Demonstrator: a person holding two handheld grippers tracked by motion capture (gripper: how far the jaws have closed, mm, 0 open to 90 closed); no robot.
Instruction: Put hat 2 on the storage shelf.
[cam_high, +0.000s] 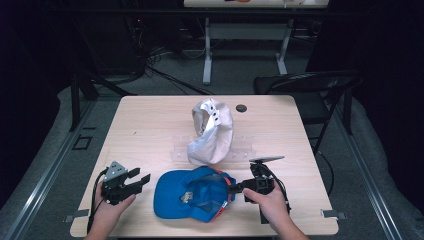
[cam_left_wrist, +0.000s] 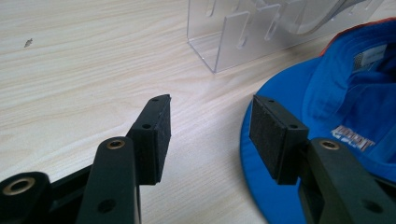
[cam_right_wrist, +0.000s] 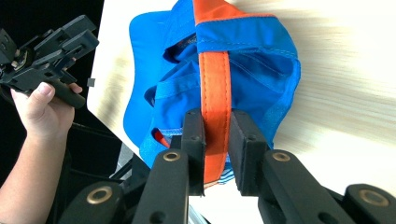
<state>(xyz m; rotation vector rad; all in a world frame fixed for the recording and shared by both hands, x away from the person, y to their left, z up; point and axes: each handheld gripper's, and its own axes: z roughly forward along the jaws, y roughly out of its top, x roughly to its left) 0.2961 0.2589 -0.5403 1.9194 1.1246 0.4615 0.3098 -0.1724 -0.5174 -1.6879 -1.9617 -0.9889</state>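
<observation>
A blue cap (cam_high: 172, 197) with orange trim lies upside down near the table's front edge. My right gripper (cam_high: 231, 187) is shut on its rear edge; the right gripper view has both jaws (cam_right_wrist: 215, 116) pinching the orange band (cam_right_wrist: 215, 74) of the blue cap (cam_right_wrist: 266, 51). My left gripper (cam_high: 141, 176) stands open just left of the brim, nothing between its jaws. In the left gripper view the left gripper (cam_left_wrist: 210, 116) hovers low over the wood with the blue cap (cam_left_wrist: 336, 93) beside its right pad. A white cap (cam_high: 212, 132) rests on a clear stand (cam_high: 245, 147) behind.
The clear stand (cam_left_wrist: 224, 37) is just beyond the left jaws. A small black disc (cam_high: 241, 108) lies on the wooden table (cam_high: 145, 120) at the far side. A black folding chair (cam_high: 310, 85) stands off the right rear corner. The other hand's gripper (cam_right_wrist: 46, 46) is over the table's edge.
</observation>
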